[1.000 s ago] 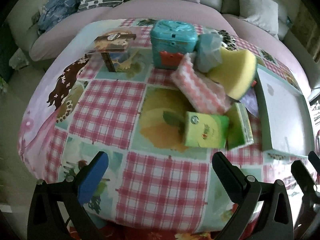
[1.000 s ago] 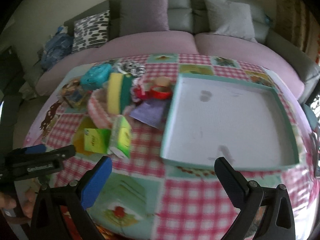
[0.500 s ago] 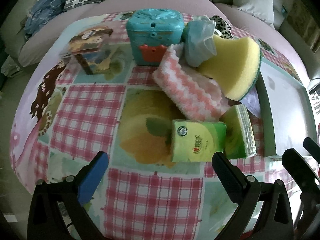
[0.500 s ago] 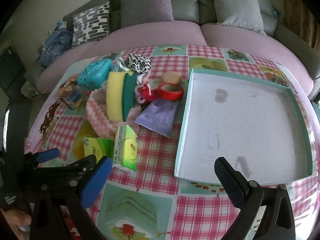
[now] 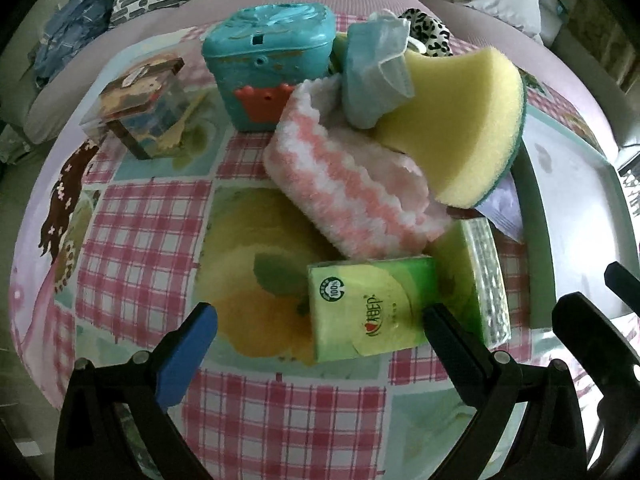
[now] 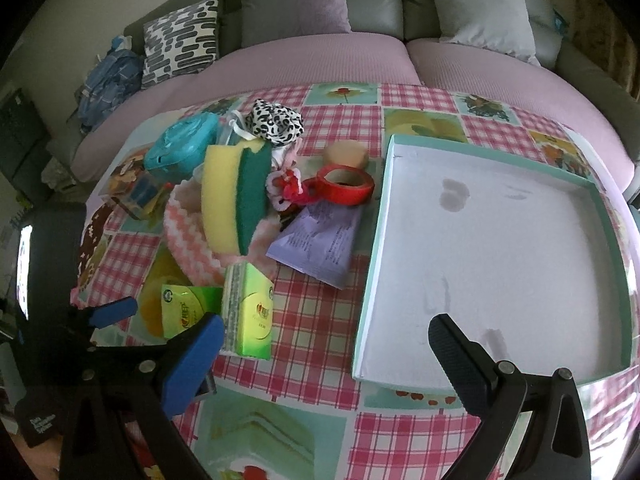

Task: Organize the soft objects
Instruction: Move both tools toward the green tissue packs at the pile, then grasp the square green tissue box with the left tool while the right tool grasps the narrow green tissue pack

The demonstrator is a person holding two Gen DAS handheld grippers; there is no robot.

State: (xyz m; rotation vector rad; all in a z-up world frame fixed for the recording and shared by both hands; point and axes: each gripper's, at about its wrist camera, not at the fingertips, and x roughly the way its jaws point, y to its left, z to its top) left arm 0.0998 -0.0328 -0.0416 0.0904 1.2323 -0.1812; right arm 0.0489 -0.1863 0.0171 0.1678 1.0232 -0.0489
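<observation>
A pile of soft things lies on the checked tablecloth: a flat green tissue pack, a second green pack on its edge, a pink-and-white fluffy cloth, a yellow-green sponge, a blue face mask and a leopard scrunchie. My left gripper is open, its fingers either side of the flat pack's near edge. My right gripper is open and empty at the near corner of the white tray.
A teal plastic box and a clear picture box stand behind the pile. Red tape, a beige roll and a purple packet lie between pile and tray. A sofa with cushions runs behind the table.
My left gripper has moved forward and closer to the flat green tissue pack, still open. My right gripper has advanced a little toward the tray's near edge.
</observation>
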